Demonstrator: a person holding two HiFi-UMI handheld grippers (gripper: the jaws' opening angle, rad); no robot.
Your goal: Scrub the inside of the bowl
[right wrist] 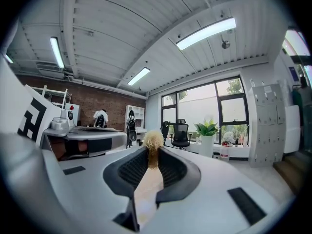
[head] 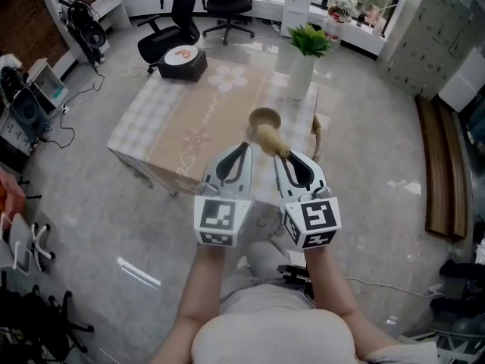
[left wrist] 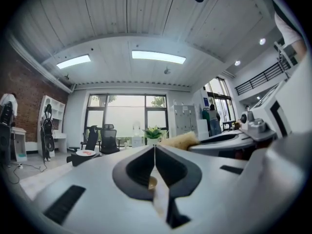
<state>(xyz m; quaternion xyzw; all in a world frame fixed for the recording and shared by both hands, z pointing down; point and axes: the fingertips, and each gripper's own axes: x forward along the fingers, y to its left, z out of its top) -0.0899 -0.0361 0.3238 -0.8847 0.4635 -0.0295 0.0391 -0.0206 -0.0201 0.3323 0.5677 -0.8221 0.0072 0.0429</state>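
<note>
Potted plant (head: 303, 61), office chairs (head: 227, 2)

So the pale bristly scrub brush (head: 267, 136) sticks out ahead of the right gripper (head: 283, 157), handle end between its jaws. Just past the brush head, the small round tan bowl (head: 264, 117) sits on the cloth-covered square table (head: 189, 127). The left gripper (head: 243, 148) is just left of the brush. Farther ahead and slightly right, a white vase with a green plant (head: 301, 70) stands on the table. Ahead and well left, a black round case (head: 182, 61) sits on the far corner.
</note>
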